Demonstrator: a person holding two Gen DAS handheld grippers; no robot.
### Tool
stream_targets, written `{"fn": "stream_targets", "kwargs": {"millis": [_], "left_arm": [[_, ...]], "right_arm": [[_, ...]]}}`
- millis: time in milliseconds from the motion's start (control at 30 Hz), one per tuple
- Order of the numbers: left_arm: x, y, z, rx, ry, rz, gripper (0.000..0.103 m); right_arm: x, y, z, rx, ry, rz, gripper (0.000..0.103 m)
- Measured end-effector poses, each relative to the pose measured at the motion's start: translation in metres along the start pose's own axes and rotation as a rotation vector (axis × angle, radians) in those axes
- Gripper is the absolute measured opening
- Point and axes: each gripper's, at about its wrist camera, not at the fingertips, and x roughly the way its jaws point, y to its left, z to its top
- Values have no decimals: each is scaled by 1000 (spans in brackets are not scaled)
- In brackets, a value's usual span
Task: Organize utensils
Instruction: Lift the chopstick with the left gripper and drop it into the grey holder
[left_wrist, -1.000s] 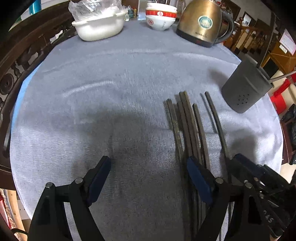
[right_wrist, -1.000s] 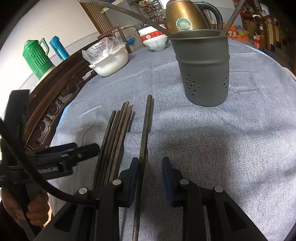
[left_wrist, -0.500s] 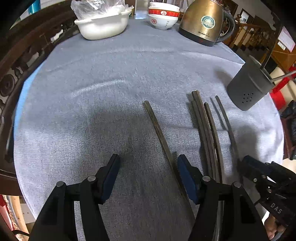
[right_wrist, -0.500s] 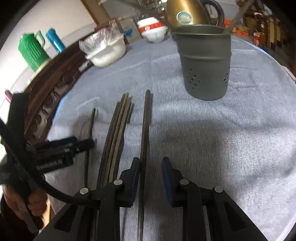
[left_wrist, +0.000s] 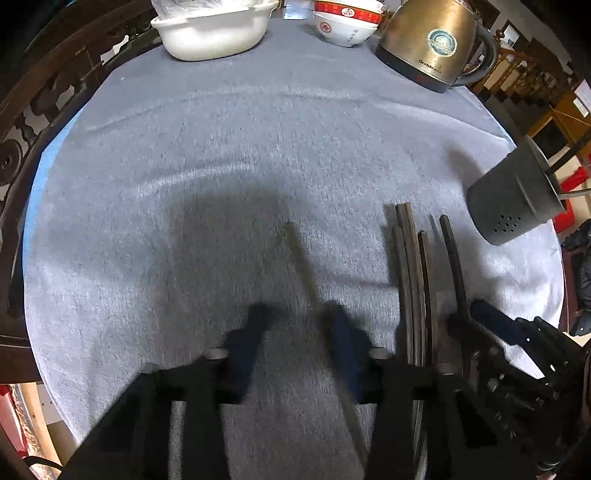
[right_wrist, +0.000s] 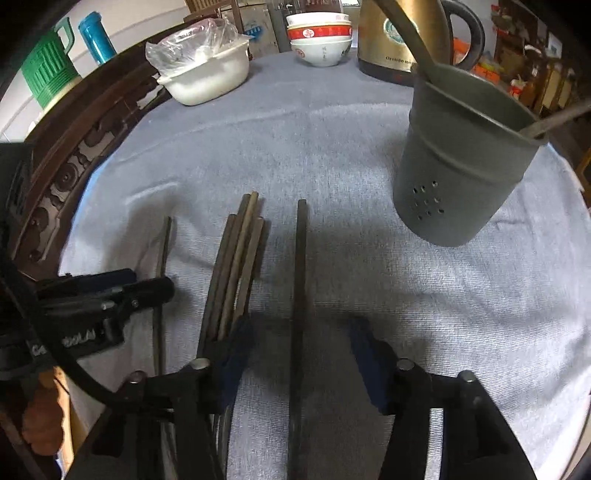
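Observation:
A dark chopstick (left_wrist: 303, 266) lies on the grey cloth between the fingers of my left gripper (left_wrist: 297, 332). Its jaws are closing; the stick lies against the right pad, with a gap at the left pad. To its right lies a bundle of several chopsticks (left_wrist: 413, 277). My right gripper (right_wrist: 301, 328) straddles another single chopstick (right_wrist: 300, 277) with a gap on both sides, its jaws opening slightly. The bundle (right_wrist: 236, 266) lies just left of it. The grey perforated holder (right_wrist: 458, 173) stands upright at the right with utensil handles sticking out.
A white dish (left_wrist: 214, 33), stacked bowls (left_wrist: 345, 22) and a brass kettle (left_wrist: 432, 44) stand along the far edge. A carved wooden chair back (left_wrist: 37, 92) borders the left. Green (right_wrist: 48, 70) and blue (right_wrist: 94, 35) flasks stand beyond it.
My left gripper slid left away from the bundle, one chopstick came apart from it, and the jaws narrowed around that stick. The right gripper's jaws spread a little around its own stick.

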Motion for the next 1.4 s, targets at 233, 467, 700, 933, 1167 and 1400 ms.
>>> {"fn": "stream_targets", "kwargs": {"millis": [233, 467, 700, 933, 1167, 1400], "left_arm": [[-16, 13, 4, -52, -65, -75, 7], [-98, 0, -4, 4, -267, -96, 5], [-175, -15, -12, 67, -456, -141, 5], [-227, -48, 0, 112, -610, -221, 5], [-256, -93, 26, 177, -741, -277, 5], [-236, -134, 68, 167, -787, -276, 5]], "right_arm": [[-27, -33, -2, 66, -104, 130, 6], [-103, -53, -8, 79, -379, 311, 6], [-170, -67, -25, 115, -714, 385, 6], [-208, -93, -18, 218, -1018, 286, 6], [-206, -106, 11, 295, -1128, 146, 6], [-192, -114, 39, 364, -1163, 24, 6]]}}
